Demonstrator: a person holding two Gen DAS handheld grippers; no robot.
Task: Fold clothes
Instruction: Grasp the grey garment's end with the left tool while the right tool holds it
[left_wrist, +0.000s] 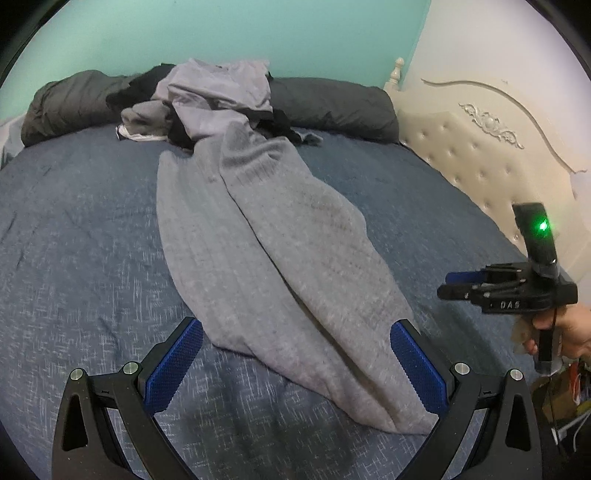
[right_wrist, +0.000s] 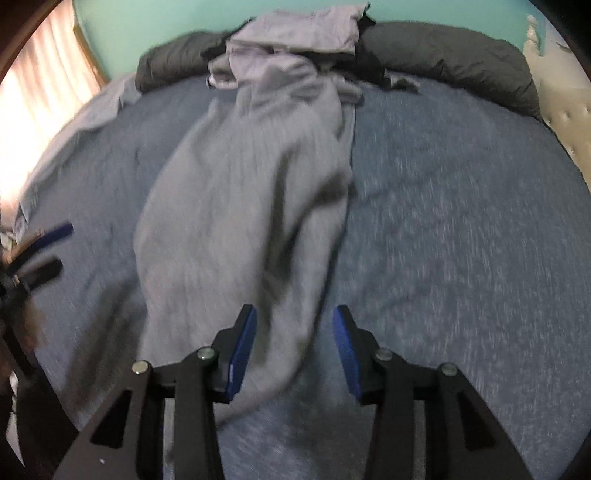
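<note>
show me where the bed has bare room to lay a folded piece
Bare blue bedcover lies left of the long grey garment, and again between it and the cream headboard. The far edge is crowded: a clothes pile against the dark pillows.

Teal wall (left_wrist: 221, 26) at the far end, blue bedspread (left_wrist: 74, 229) across the bed, dark pillows (left_wrist: 332, 103) along the far edge. Cream tufted headboard (left_wrist: 480, 155) right, bright curtain (right_wrist: 33, 92) left.

Ribbed grey knit garment (left_wrist: 258, 229) (matt) on woven bedspread (left_wrist: 74, 229)
</note>
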